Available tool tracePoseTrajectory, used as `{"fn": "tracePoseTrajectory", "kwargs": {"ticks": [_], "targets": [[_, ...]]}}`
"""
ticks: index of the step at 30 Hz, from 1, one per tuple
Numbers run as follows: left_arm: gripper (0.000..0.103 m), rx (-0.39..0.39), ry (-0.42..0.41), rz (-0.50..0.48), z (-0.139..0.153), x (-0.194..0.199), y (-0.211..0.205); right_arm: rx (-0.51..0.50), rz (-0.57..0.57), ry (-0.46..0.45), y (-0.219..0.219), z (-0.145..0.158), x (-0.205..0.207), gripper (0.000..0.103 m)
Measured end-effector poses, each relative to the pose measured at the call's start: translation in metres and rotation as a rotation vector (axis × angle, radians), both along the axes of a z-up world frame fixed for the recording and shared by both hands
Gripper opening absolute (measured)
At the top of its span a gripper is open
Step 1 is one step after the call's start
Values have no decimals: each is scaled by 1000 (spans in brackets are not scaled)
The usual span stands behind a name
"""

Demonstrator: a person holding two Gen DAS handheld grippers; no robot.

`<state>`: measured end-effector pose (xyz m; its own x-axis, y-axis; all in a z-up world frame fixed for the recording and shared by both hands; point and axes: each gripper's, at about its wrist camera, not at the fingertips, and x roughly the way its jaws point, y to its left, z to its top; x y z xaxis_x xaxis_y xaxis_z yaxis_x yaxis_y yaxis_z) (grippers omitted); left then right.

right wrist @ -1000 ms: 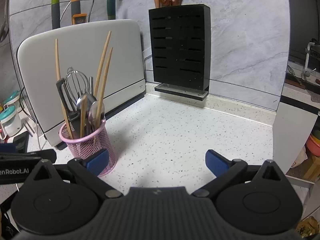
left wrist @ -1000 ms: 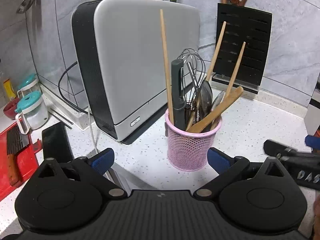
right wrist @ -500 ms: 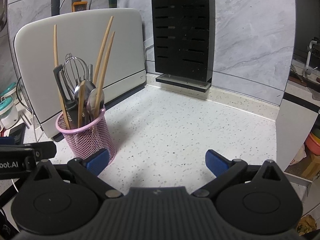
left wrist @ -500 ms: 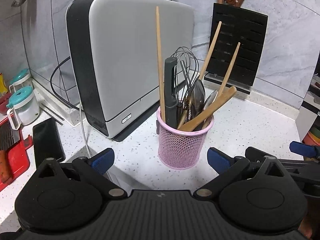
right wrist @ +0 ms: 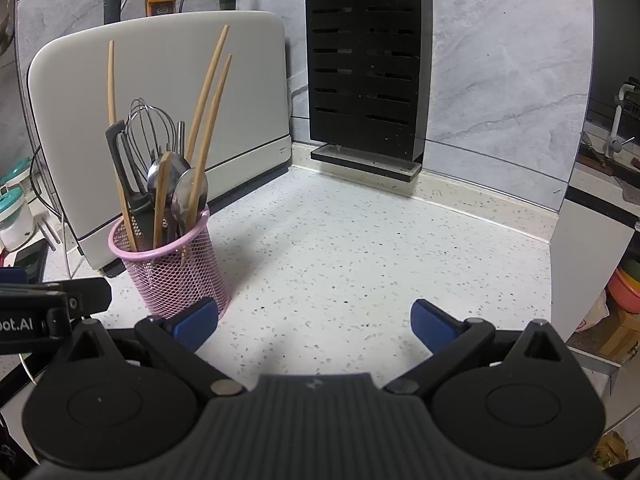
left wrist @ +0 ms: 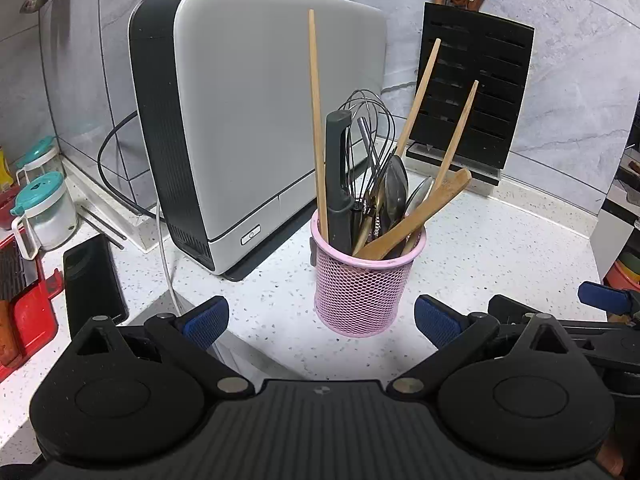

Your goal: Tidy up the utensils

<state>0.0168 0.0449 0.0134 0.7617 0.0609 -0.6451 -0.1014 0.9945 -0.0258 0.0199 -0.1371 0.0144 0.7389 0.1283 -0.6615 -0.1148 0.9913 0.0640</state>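
The left gripper (left wrist: 322, 318) is held low over the speckled counter (left wrist: 480, 256), its blue fingers (left wrist: 206, 316) spread wide with nothing between them. Just beyond the gap, at about 12 o'clock in the left wrist view, a pink mesh cup (left wrist: 362, 286) is seen standing upright on the counter. It is packed with utensils: a wooden spatula (left wrist: 416, 220) leaned toward 2 o'clock, three chopsticks (left wrist: 316, 120), metal spoons (left wrist: 394, 192), a wire whisk (left wrist: 370, 128) and a dark-handled tool (left wrist: 338, 176).

The right gripper (right wrist: 314, 320) is likewise held wide apart and empty, over bare counter. In its view the cup (right wrist: 176, 268) is found at 10 o'clock, just beside the left-hand finger (right wrist: 196, 322); whether they touch cannot be told. Part of the right gripper (left wrist: 604, 298) is caught at 3 o'clock in the left wrist view.

Behind the cup, a white and black appliance (left wrist: 256, 120) is stood against the wall at 11 o'clock, with a cable (left wrist: 166, 264) trailed down in front of it. A black phone (left wrist: 94, 280) is laid at 9 o'clock. Farther back, at 1 o'clock, a black slotted knife block (left wrist: 476, 92) is set in the corner against the grey tiled wall (right wrist: 500, 60).
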Motion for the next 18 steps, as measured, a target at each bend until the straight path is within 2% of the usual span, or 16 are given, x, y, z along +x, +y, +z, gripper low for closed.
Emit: {"fn": "tracePoseTrajectory", "kwargs": {"ticks": [18], "targets": [[103,7,6,0,-2,0,-1,-5,-4,7,-1,-2,1,100]]}}
